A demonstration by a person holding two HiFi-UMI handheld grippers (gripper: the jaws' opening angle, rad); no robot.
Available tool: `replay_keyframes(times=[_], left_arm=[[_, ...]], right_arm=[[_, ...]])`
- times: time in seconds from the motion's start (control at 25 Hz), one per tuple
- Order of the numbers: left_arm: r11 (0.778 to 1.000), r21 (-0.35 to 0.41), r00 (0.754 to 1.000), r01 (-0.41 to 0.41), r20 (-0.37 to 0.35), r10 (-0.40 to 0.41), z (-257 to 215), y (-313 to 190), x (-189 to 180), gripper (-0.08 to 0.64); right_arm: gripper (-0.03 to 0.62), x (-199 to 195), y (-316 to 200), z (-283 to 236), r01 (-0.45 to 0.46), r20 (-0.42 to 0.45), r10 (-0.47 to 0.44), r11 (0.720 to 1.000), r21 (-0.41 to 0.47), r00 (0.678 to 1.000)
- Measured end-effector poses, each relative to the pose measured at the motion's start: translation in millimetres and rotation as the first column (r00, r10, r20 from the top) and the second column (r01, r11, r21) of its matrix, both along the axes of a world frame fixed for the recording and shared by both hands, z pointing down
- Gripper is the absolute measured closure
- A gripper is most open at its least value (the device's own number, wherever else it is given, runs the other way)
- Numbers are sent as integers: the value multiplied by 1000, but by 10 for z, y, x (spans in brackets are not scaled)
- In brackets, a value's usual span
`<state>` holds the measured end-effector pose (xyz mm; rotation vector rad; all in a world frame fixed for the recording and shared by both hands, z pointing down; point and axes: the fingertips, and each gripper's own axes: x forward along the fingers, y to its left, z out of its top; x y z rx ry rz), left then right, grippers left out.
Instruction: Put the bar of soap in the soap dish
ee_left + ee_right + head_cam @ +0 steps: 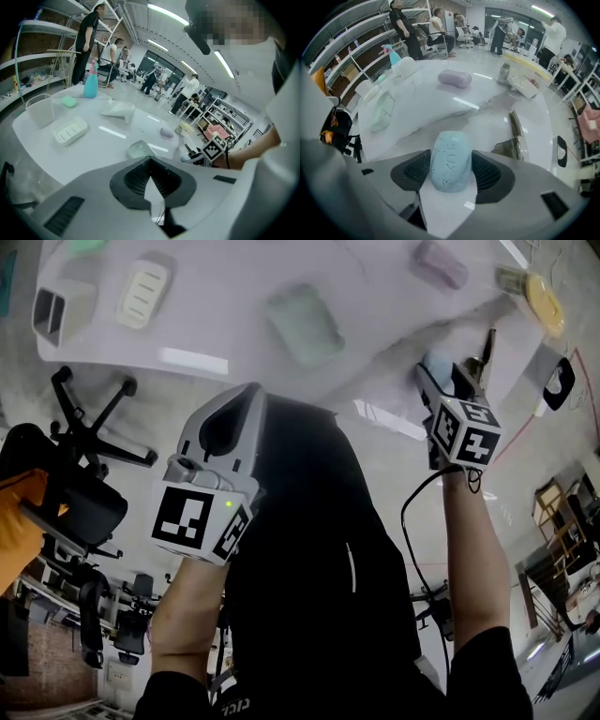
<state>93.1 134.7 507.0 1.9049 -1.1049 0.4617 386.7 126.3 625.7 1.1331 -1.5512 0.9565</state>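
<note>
While the left gripper [149, 164] is closed on nothing, the right gripper [451, 165] clamps the bar of soap [450, 159], an oval pale-blue bar with dark specks, near the table [487, 124] edge, apart from the green soap dish [382, 111].

Teal soap dish [302, 322] blurred; right hand-held gripper [455, 381] hides most of soap bar [435, 366].
</note>
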Motion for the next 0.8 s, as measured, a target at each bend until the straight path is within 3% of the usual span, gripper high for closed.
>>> replay_keyframes(times=[0.24,0.44,0.8], left_arm=[[1000,1,1000,16,15,-16,-70,4,-97,549],[1000,18,999,10,33,-10,-59,-3,-123,549],[999,14,998,42,38,-43,-46,-49,-209,549]], right_arm=[[302,-48,4,-30,-18,33,19,1000,-19,999],[304,-72,-40,-128,-100,112,100,995,-10,989],[305,-271,-64,-317,-104,200,102,995,0,974]])
